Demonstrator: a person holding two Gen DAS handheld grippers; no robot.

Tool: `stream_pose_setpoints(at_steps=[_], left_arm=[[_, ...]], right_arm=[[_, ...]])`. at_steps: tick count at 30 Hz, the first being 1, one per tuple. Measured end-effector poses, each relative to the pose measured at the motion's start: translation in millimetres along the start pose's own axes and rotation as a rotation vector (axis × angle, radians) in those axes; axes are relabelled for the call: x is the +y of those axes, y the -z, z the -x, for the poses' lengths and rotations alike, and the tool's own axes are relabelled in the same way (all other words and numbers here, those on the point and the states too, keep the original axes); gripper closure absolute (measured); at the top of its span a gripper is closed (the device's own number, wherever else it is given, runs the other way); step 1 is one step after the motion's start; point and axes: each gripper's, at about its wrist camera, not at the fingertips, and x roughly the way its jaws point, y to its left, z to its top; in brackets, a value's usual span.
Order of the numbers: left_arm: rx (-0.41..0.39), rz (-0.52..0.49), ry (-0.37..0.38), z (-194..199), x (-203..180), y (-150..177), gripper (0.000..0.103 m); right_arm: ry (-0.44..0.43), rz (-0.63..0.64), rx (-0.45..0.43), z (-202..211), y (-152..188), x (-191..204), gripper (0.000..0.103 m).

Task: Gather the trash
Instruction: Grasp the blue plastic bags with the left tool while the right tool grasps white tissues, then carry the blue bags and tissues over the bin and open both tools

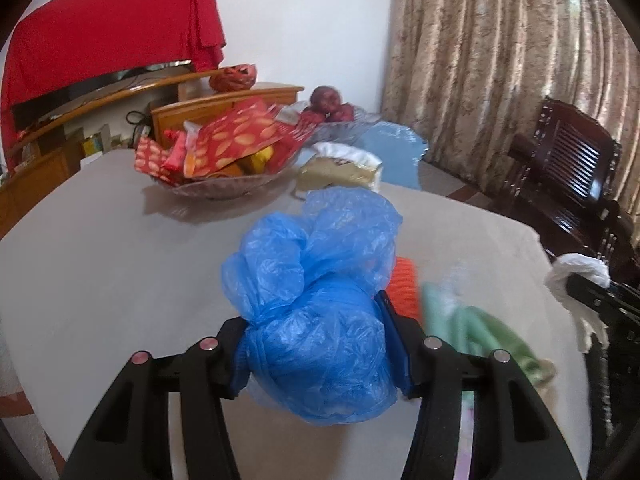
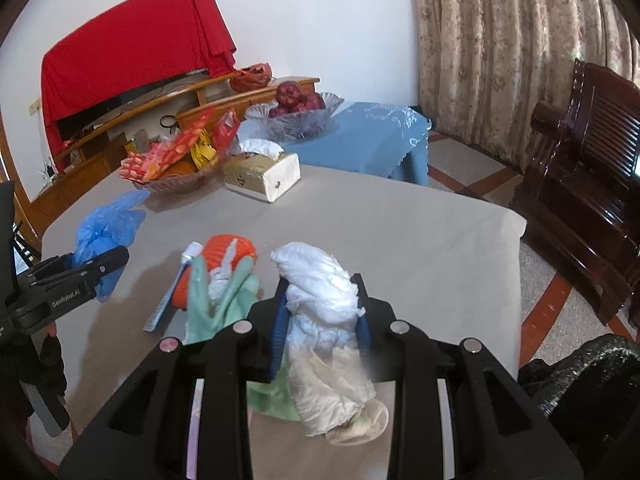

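My left gripper (image 1: 320, 356) is clamped on a crinkled, translucent blue plastic bag (image 1: 316, 312), knotted into a puffy bundle that bulges above and below the black fingers. My right gripper (image 2: 322, 320) squeezes a wad of crumpled white tissue paper (image 2: 324, 316), soft and creased, its yellowed lower end trailing down between the blue pads (image 2: 280, 328).

Both loads hang above a beige table (image 2: 400, 240) with a smooth matte surface. On it, just left of my right gripper, lies a small heap: a ribbed orange knitted piece (image 2: 224, 256), a limp pale-green rubber glove (image 2: 216, 300) draped across it, and a flat white-and-blue toothpaste tube (image 2: 168, 292) touching the heap's left side.

Farther back sits a boxy soft tissue pack (image 2: 264, 174) with white tissue puffing from its top. Beside it stands a cut-glass bowl (image 2: 176, 184) piled with glossy red and orange snack packets, and behind, on a blue tablecloth (image 2: 380, 136), a second glass bowl of dark red apples (image 2: 298, 98).
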Motion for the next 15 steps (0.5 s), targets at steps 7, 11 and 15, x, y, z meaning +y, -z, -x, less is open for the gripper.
stream_pose_setpoints(at_steps=[7,11,15], left_arm=[[-0.038,-0.042,0.062,34.1,-34.4,-1.9,0.049],[-0.048,-0.062,0.098,47.6,-53.9,-0.9,0.049],[-0.06,-0.098,0.13,58.6,-76.8,0.7,0.049]], right_arm=[[-0.004,-0.001,-0.045,38.2,3.7,-0.7,0.075],[0.0,-0.015,-0.07,60.7,8.4,-6.3,0.075],[0.013,-0.022,-0.091,83.1,13.5,-13.5,0.075]])
